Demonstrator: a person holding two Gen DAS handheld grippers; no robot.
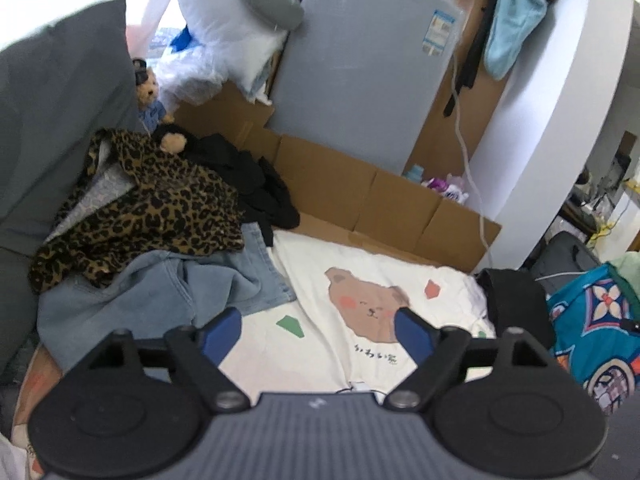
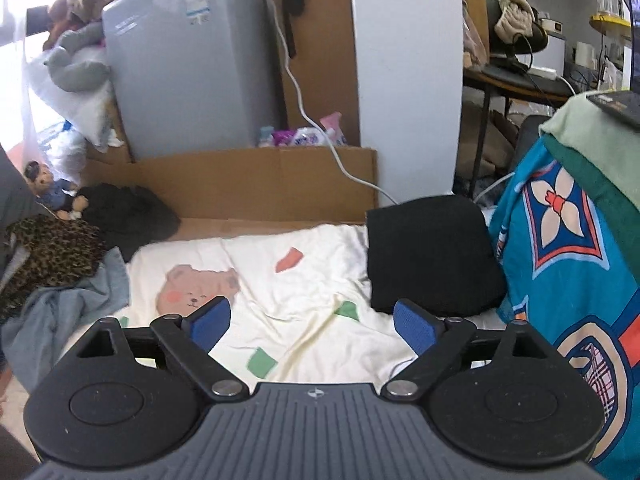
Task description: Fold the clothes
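cardboard wall behind; leopard garment atop jeans, beside bear sheet.

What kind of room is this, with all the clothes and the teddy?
Probably a lived-in bedroom or laundry corner at home. Unfolded clothes such as a leopard-print top and jeans are piled beside a bear-print sheet, a grey washing machine stands behind, and a teddy sits nearby.

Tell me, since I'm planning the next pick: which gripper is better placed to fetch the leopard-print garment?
Probably the left gripper. In its view the leopard-print garment sits large and close on the pile at its left. From the right gripper, the garment lies at the far left edge. Both are open and empty.
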